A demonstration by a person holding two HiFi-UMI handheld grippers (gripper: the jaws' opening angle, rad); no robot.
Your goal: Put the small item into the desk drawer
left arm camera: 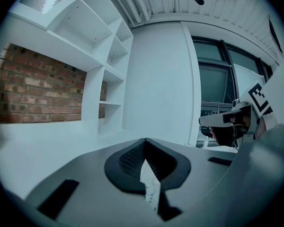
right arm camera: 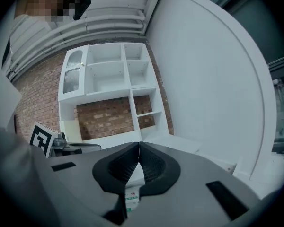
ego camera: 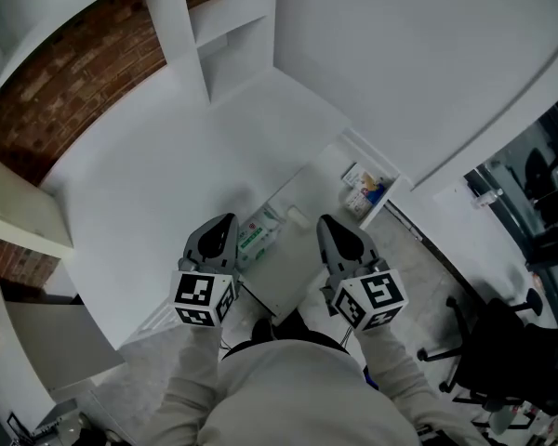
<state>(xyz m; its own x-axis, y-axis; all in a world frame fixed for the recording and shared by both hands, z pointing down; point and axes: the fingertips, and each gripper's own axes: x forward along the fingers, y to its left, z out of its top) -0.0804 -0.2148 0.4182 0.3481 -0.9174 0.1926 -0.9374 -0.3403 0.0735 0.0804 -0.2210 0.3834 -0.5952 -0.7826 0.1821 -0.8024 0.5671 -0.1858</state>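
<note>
A small white-and-green box (ego camera: 258, 232) lies on the white desk (ego camera: 149, 203) near its front edge, between my two grippers. My left gripper (ego camera: 223, 226) hangs just left of the box, and its jaws meet at the tips (left arm camera: 145, 141). To the right of the box is my right gripper (ego camera: 327, 223), jaws also closed together (right arm camera: 139, 144), with nothing pinched between the pads. Through the gap under the right jaws a bit of the green-printed box (right arm camera: 131, 198) shows. An open drawer (ego camera: 383, 203) with several small colourful items sticks out of the desk at the right.
A white shelf unit (ego camera: 214, 35) stands at the desk's far end against a brick wall (ego camera: 65, 91). A white flat panel (ego camera: 284, 272) juts from the desk front between the grippers. A black office chair (ego camera: 502, 342) stands on the floor at the right.
</note>
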